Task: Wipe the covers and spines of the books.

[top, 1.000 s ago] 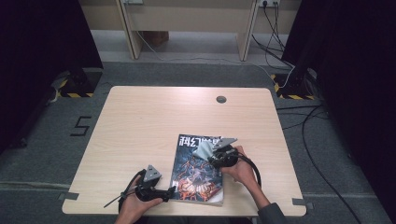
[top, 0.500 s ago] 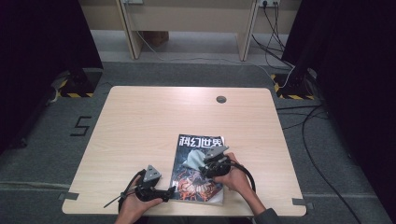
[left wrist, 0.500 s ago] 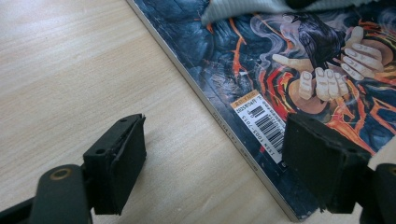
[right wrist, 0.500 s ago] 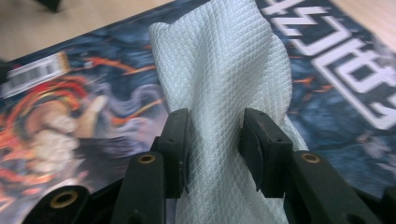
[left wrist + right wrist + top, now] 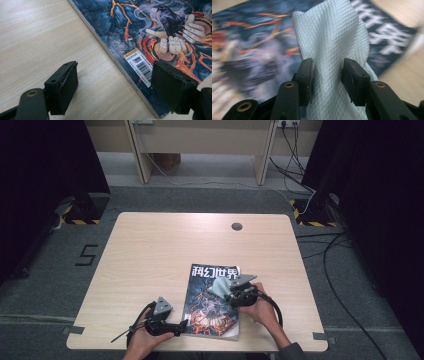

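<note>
From the high view, my left gripper (image 5: 184,324) rests low on the counter (image 5: 150,255), released, its jaws spread wide with one over bare wood and the other over the lower left corner of the magazine (image 5: 212,302). The magazine lies flat near the counter's front edge, cover up. Further right, my right gripper (image 5: 327,75) is clenched on a white waffle-textured cloth (image 5: 332,37), its jaws having just eased open slightly, and holds it over the magazine cover.
</note>
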